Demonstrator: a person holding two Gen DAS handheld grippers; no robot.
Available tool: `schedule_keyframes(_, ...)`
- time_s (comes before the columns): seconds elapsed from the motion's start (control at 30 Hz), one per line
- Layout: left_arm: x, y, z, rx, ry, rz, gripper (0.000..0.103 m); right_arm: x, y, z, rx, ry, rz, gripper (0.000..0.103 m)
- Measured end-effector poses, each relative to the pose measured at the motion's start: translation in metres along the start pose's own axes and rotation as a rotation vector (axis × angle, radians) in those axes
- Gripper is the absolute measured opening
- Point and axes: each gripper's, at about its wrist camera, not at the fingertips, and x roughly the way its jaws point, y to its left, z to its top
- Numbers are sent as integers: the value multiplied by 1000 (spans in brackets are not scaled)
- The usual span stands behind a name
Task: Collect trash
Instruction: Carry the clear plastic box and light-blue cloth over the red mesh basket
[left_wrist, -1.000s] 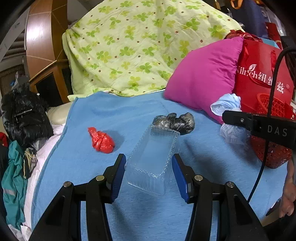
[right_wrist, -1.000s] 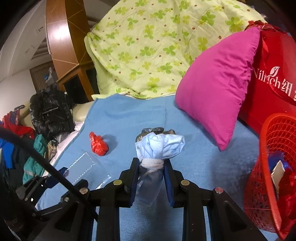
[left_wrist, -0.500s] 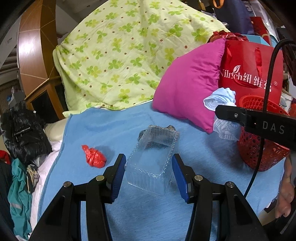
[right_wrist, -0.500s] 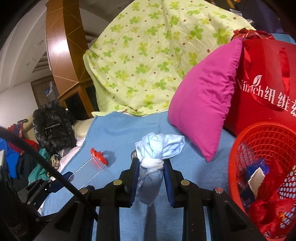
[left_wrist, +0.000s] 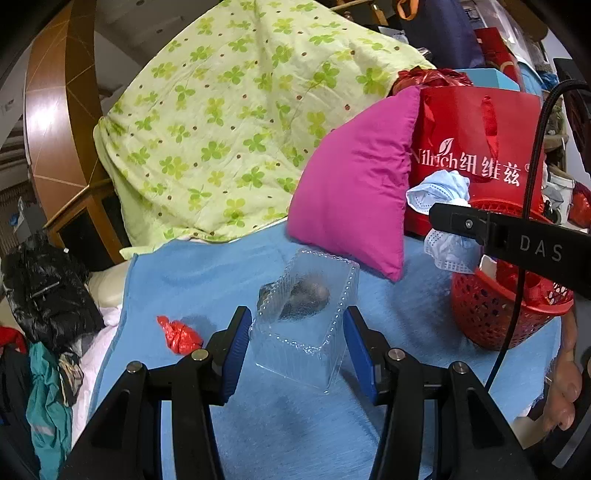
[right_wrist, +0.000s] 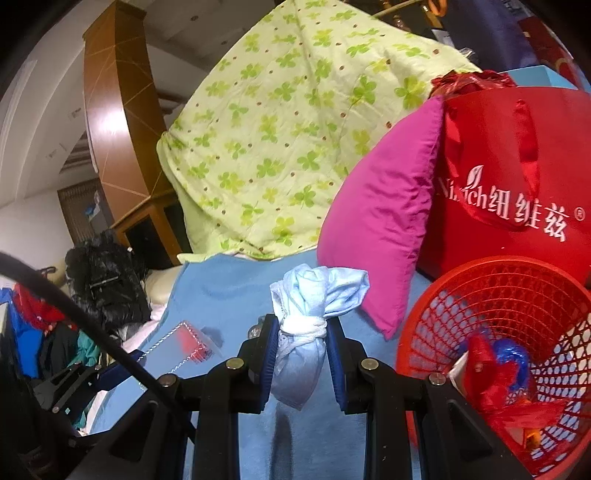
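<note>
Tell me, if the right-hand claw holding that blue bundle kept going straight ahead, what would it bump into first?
Probably the pink pillow. The right gripper, its jaws shut on the knotted blue mask, points across the blue blanket toward it. The red basket sits off to the right; depth is uncertain.

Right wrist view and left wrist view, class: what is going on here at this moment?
A person is collecting trash off a blue blanket with two handheld grippers. The right gripper is clamped on a knotted blue face mask, beside the red basket that already holds scraps. The left gripper holds a clear plastic container. A red wad and a dark wad are not yet collected.
</note>
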Motion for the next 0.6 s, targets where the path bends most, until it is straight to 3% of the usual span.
schedule_keyframes(0.6,-17,-36,28,69,-56,-18,53,-35,-39,9,69,-80,-33,28)
